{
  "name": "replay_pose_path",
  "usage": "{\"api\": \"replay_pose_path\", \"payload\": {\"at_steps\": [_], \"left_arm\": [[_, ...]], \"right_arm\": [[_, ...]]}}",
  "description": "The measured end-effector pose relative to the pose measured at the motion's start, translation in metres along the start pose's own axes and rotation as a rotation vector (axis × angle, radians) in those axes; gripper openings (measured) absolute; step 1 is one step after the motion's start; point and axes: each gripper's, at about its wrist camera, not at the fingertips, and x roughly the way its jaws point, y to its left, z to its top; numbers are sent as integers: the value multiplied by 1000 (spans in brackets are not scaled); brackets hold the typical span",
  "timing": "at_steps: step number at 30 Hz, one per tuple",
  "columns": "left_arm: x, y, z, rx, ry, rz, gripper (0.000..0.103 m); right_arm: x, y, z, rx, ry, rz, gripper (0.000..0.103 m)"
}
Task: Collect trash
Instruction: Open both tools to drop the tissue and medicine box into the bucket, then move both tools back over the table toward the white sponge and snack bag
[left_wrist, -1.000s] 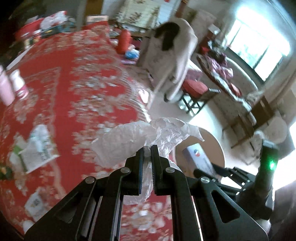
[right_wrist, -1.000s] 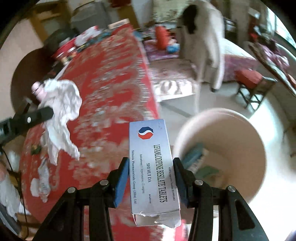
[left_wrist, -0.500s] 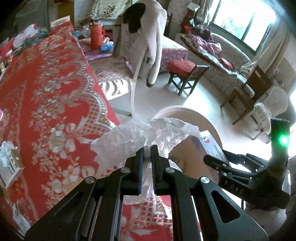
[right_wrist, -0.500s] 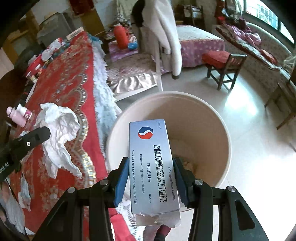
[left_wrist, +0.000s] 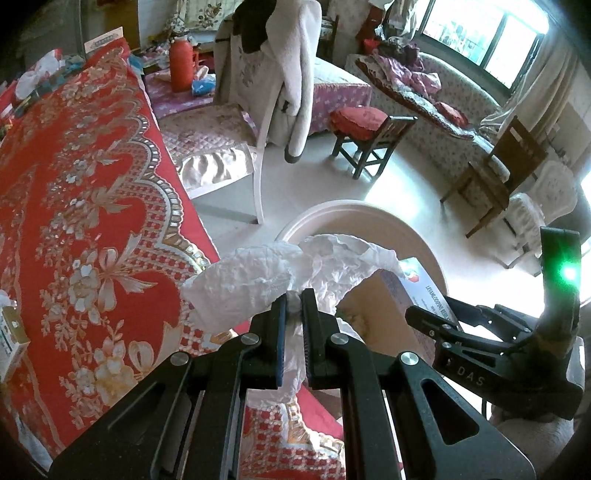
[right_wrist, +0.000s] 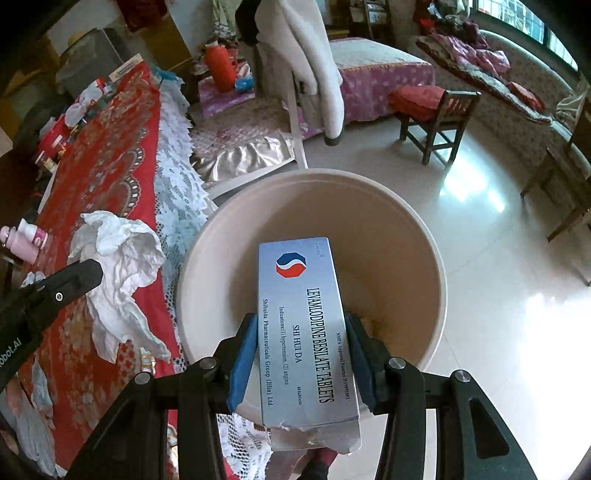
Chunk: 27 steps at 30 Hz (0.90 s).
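My left gripper (left_wrist: 293, 308) is shut on a crumpled white tissue (left_wrist: 258, 280), held above the edge of the red floral table (left_wrist: 74, 184), just left of the beige waste bin (left_wrist: 354, 218). The tissue also shows in the right wrist view (right_wrist: 122, 266), at the left gripper's fingertips (right_wrist: 79, 275). My right gripper (right_wrist: 301, 328) is shut on a silver tablet box (right_wrist: 306, 332), held directly over the open bin (right_wrist: 406, 229). The box (left_wrist: 424, 288) and the right gripper (left_wrist: 443, 328) show at the right of the left wrist view.
A small carton (left_wrist: 11, 332) lies on the table at the left, with a pink bottle (right_wrist: 20, 245) and scraps of paper (right_wrist: 40, 387). A white chair draped with a coat (left_wrist: 280, 74), a wooden stool (left_wrist: 369, 136) and sofas stand on the tiled floor beyond the bin.
Both grippers have swung right from over the table toward the bin. The box has moved over the bin's opening and the tissue has come up to its rim.
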Motion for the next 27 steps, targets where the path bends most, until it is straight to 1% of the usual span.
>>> {"api": "replay_pose_path", "payload": {"at_steps": [4,9,12,13,14,15,17,19,27], "left_arm": [[6,-1,2,-13,6,-8,6],[9,1,4,-48,7,-52,6],[11,2,4,-67,10,-83,7],[11,2,4,-73,14,-92,9],[12,3,4,-78,19,-101,15],[12,4,4,-86,22,-111,18],[10,4,3,-94,16,-119,29],[7,5,3,-103,8,-133,35],[-3,6,0,-114,-3,-136,36]], "right_arm": [[3,-4,2,16,3,-1,46],[4,-7,5,26,1,-12,46],[3,-10,6,33,-4,-29,53],[2,-11,6,35,-5,-32,54],[1,-12,6,36,-8,-34,58],[0,-12,5,36,-11,-36,60],[-2,-12,4,33,-14,-42,60],[-4,-12,3,29,-18,-47,60],[-14,-6,3,-6,-44,-65,60]]}}
